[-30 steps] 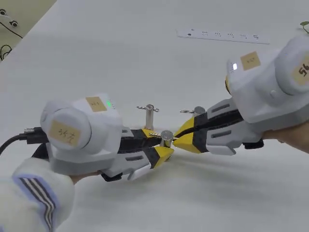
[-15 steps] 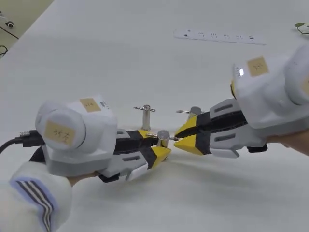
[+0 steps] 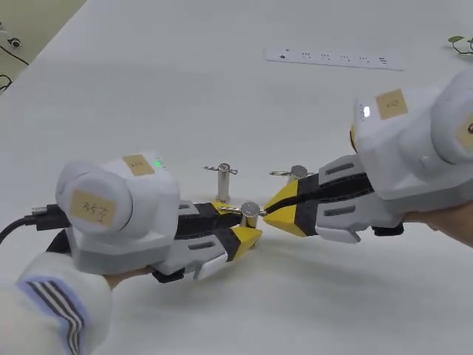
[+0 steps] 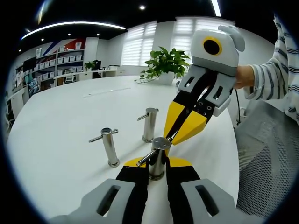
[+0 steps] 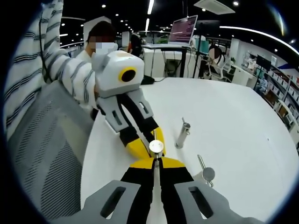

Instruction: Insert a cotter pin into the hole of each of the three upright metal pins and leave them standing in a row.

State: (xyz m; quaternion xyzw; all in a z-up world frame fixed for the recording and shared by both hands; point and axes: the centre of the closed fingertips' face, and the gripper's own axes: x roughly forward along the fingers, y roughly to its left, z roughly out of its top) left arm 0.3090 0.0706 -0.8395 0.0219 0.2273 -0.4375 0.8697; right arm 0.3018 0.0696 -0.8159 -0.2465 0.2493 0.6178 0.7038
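While the left tool (image 4: pixel 156 163) clamps its jaws on the base of the nearest upright metal pin (image 4: pixel 158 155) at lower centre of the left gripper view, the right tool (image 4: pixel 169 143) meets that pin's head from the upper right. Its jaws are pinched almost together on the end of a cotter pin (image 4: pixel 145 159) running through the head. Left of centre stand a second pin (image 4: pixel 110 147) and a third pin (image 4: pixel 150 125), each crossed by a cotter. The white surface (image 3: pixel 222 89) carries a power strip (image 3: pixel 334 58) at the head view's top. A potted plant (image 4: pixel 164 63), blinded windows (image 4: pixel 140 44) and shelving (image 4: pixel 60 65) ring the room.
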